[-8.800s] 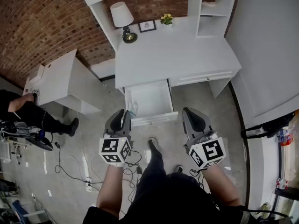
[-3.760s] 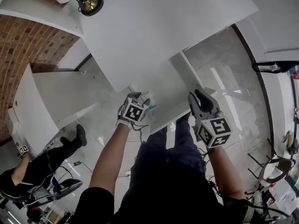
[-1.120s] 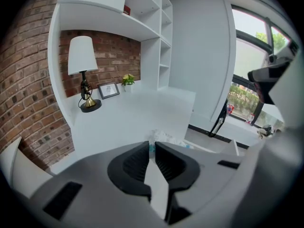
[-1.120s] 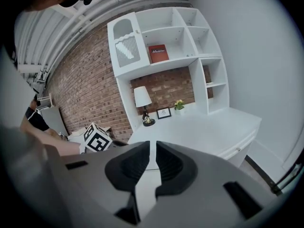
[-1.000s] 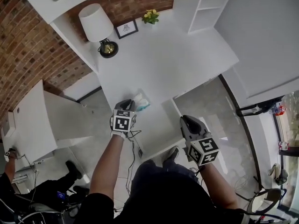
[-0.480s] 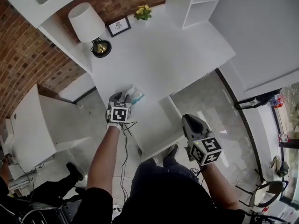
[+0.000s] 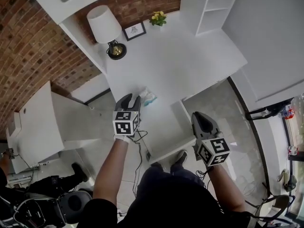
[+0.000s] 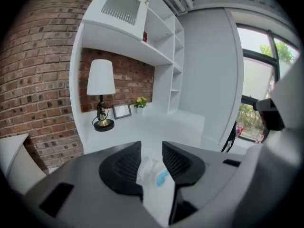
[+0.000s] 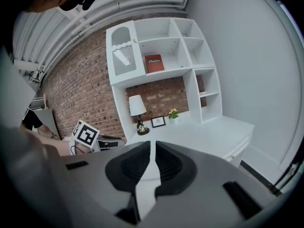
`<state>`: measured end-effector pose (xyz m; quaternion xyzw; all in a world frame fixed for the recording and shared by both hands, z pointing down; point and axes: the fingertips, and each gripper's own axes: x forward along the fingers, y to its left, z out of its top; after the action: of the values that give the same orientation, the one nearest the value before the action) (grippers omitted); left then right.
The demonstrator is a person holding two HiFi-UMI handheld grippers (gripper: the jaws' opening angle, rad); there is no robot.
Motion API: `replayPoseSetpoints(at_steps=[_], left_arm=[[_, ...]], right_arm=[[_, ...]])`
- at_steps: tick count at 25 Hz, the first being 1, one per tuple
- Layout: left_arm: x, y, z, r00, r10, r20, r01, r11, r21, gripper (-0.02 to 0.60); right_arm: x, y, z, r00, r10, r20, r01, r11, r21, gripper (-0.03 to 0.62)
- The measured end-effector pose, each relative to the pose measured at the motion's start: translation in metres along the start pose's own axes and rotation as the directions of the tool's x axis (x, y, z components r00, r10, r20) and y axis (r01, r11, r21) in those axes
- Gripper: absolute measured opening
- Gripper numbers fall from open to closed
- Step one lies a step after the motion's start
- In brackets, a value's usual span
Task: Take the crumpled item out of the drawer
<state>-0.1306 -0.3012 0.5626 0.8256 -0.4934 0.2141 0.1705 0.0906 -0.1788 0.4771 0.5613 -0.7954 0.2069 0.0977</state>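
Observation:
The crumpled item [image 7: 148, 97], clear wrapping with a blue patch, lies on the white desk top [image 7: 180, 65] near its front left edge. My left gripper [image 7: 134, 99] is just behind it, and its jaws are opening. In the left gripper view the crumpled item [image 8: 152, 171] rests on the desk between the spread pads, which do not press on it. The open white drawer [image 7: 164, 127] sticks out below the desk edge. My right gripper [image 7: 199, 117] hangs over the drawer's right end, its jaws almost together with nothing between them.
A lamp [image 7: 105, 25], a picture frame [image 7: 135, 31] and a small flower pot [image 7: 158, 18] stand at the back of the desk against the brick wall. A white shelf unit [image 7: 213, 6] rises at the right. A low white cabinet [image 7: 42, 122] stands to the left. Cables lie on the floor.
The left gripper's jaws have spread apart and the crumpled item now rests on the desk top in front of them. The right gripper has stayed over the drawer.

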Motion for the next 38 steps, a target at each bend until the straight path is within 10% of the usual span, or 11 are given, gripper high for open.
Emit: replayPoseSetpoints(at_steps=[12,38], left_arm=[[-0.119,-0.043,0.093,0.964,-0.032,0.263,0.025,0.999,0.033,0.123],[-0.236,-0.083,0.170,0.866,-0.057,0.498,0.028,0.997,0.065,0.071]], right_arm=[[-0.016,0.035,0.062,0.986,0.046,0.157,-0.031,0.995,-0.100,0.003],[-0.068,0.102,0.144,0.912,0.138,0.386,0.007,0.937,-0.350,0.000]])
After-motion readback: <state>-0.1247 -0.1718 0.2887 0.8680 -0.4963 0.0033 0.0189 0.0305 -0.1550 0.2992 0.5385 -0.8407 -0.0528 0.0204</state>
